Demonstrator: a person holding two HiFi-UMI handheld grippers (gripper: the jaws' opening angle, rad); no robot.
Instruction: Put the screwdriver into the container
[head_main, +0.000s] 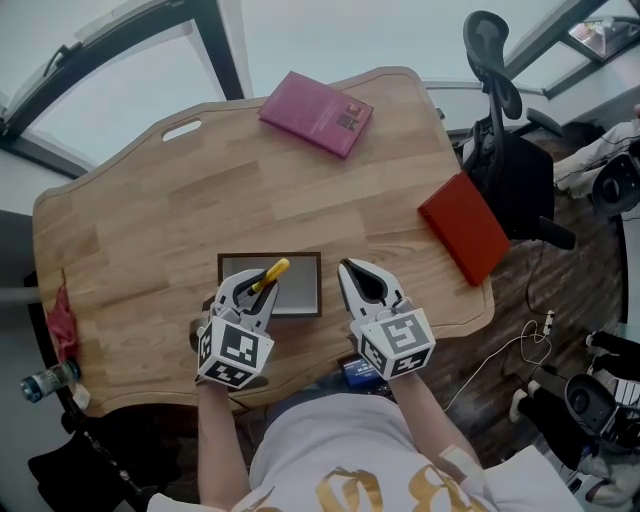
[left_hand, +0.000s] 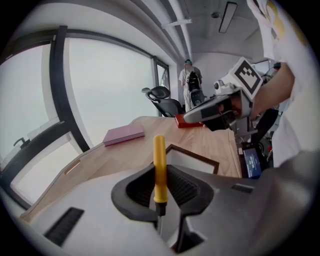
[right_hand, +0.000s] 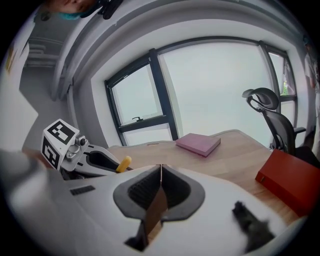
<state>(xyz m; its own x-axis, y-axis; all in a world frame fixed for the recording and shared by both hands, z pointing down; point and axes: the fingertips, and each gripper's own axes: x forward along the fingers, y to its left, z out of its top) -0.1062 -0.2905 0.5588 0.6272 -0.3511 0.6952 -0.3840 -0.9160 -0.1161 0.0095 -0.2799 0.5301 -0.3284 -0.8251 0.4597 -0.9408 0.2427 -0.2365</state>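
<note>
Wood-grain table (head_main: 150, 210) w/ matt finish; screwdriver (left_hand: 159, 167) handle smooth yellow plastic

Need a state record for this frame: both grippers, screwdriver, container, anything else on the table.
left gripper: shut on the screwdriver, yellow handle sticking out past the jaws
right gripper: shut, nothing between its jaws, just right of the container
screwdriver: held in the air, over the container's left part in the head view; not yet inside
container: shallow dark-framed tray near the table's front edge
table: wooden; pink book at the far side, red book at the right edge
</note>
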